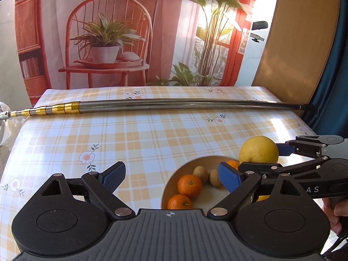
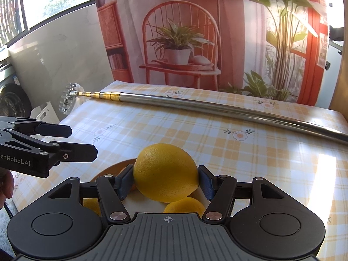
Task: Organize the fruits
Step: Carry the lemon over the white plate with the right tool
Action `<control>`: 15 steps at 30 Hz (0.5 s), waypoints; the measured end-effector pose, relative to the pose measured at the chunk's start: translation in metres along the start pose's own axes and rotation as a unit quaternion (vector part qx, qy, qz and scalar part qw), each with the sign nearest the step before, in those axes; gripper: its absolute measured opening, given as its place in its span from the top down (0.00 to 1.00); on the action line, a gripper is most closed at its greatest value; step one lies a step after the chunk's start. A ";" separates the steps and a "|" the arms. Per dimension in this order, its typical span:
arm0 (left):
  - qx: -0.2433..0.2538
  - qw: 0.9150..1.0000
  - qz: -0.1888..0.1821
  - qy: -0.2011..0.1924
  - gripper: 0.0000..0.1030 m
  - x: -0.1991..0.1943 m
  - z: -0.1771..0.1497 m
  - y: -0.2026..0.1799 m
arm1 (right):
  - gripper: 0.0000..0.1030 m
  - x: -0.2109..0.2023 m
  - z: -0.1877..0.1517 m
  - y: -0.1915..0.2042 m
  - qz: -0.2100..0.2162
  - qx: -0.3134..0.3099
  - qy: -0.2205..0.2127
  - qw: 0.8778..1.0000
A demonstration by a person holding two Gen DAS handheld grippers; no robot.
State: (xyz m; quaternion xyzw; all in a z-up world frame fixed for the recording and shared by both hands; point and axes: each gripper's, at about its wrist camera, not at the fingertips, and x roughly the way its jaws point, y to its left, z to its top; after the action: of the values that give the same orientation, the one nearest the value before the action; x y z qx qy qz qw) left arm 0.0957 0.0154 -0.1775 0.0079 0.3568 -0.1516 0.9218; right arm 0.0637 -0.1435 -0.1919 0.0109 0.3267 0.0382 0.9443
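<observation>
Now right gripper (image 2: 165, 181) clamps lemon (image 2: 166, 171) above bowl (image 1: 174, 178).

Both tools are matte black plastic. The left gripper (image 1: 171, 177) has two round domed housings at the bottom of the frame, a ribbed grey centre plate with a small crosshair mark, silver pivot rivets, triangular cut-outs in the linkage arms, and blue textured pads (image 1: 229, 177) on the fingers. The right gripper (image 2: 165, 181) is built the same. At the left edge of its view, white lettering reads "enRobot.AI".
</observation>
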 end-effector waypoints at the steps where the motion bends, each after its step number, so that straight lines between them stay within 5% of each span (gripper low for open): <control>1: 0.004 1.000 0.002 -0.002 0.09 -0.001 -0.002 -0.002 | 0.44 0.000 -0.001 0.001 0.002 0.000 0.001 1.000; 15: -0.009 1.000 0.005 0.003 0.09 -0.013 -0.018 0.004 | 0.44 0.009 -0.015 0.023 0.034 -0.007 0.041 0.999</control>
State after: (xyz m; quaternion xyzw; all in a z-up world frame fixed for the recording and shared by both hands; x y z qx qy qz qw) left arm 0.0762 0.0247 -0.1826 0.0019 0.3607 -0.1440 0.9215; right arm 0.0597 -0.1203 -0.2079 0.0138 0.3638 0.0726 0.9285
